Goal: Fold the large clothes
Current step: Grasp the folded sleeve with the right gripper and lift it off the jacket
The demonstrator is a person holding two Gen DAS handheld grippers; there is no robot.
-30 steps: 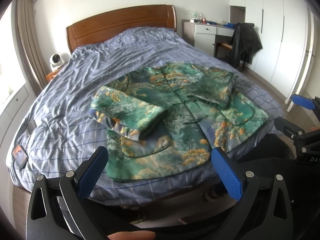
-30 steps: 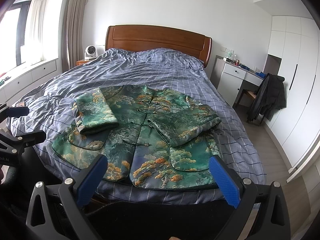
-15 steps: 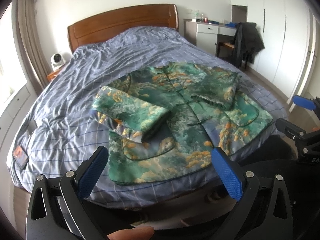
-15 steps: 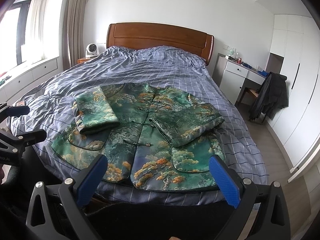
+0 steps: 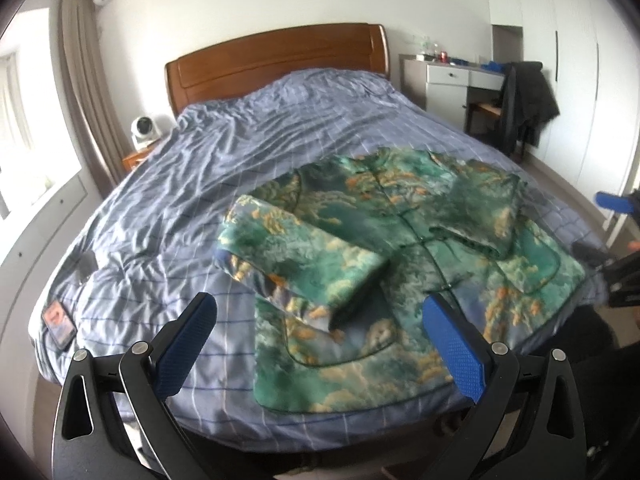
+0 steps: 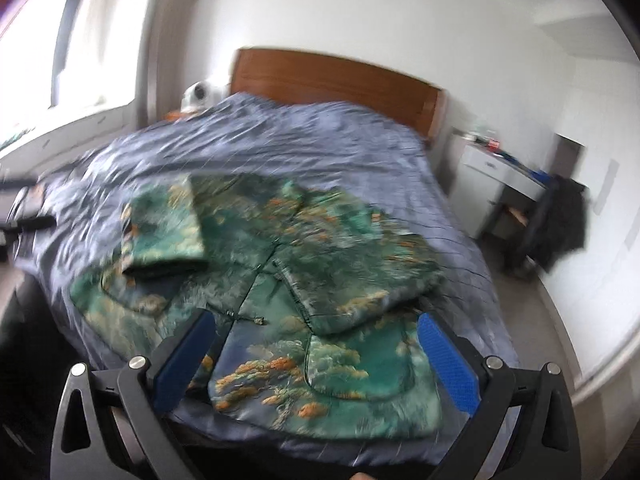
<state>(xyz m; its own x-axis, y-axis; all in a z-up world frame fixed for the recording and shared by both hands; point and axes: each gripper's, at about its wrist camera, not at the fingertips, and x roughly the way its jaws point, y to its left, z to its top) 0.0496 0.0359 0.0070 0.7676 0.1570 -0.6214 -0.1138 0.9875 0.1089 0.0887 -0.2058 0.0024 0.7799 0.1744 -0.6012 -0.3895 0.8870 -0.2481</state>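
Observation:
A green and orange patterned jacket [image 5: 400, 248] lies flat near the foot of the bed, both sleeves folded in over its front. In the right wrist view the jacket [image 6: 280, 280] looks blurred. My left gripper [image 5: 320, 312] hovers open over the jacket's lower left hem, with nothing between its blue pads. Above the lower right hem and pocket, my right gripper [image 6: 316, 332] is open too and holds nothing. The right gripper [image 5: 616, 240] shows at the right edge of the left wrist view.
The bed has a wrinkled blue checked cover [image 5: 200, 184] and a wooden headboard [image 5: 280, 60]. A phone [image 5: 59, 322] lies at the cover's left edge. A small fan [image 5: 142, 132] sits on the nightstand. A white desk and a chair with a dark coat [image 5: 524, 100] stand right.
Both grippers have moved forward and down toward the jacket's hem, which now fills more of each view. The right wrist view has tilted and blurred with the motion.

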